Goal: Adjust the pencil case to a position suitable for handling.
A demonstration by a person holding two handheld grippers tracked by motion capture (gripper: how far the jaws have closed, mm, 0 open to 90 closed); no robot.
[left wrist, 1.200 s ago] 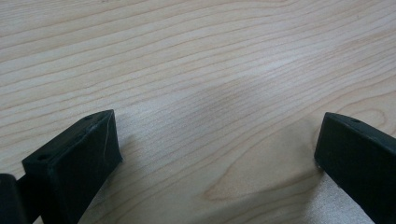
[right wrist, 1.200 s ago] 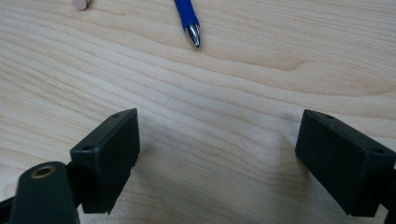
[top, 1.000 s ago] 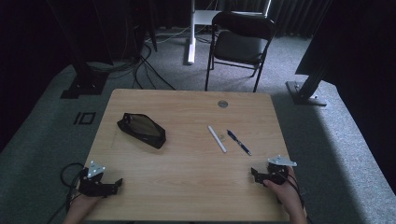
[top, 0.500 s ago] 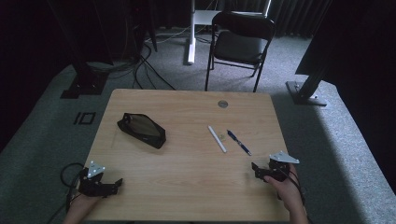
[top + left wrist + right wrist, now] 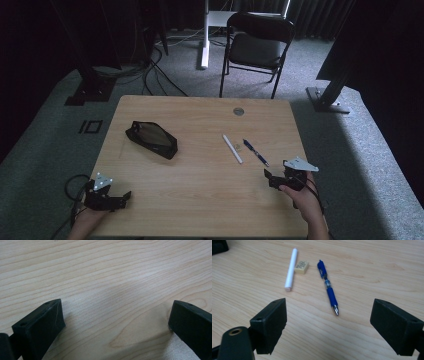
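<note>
One blue pen (image 5: 327,286), one white stick (image 5: 291,269), one eraser (image 5: 301,267) — one black pouch (image 5: 151,139).

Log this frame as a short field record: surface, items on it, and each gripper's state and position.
surface: wooden table
items: black pouch, white stick, small eraser, blue pen
eraser position: between stick and pen, beside the stick
left gripper: open, near table's left front corner, nothing between jaws
right gripper: open, near right front edge, pointed toward the pen
contact: neither gripper touches an item
</note>
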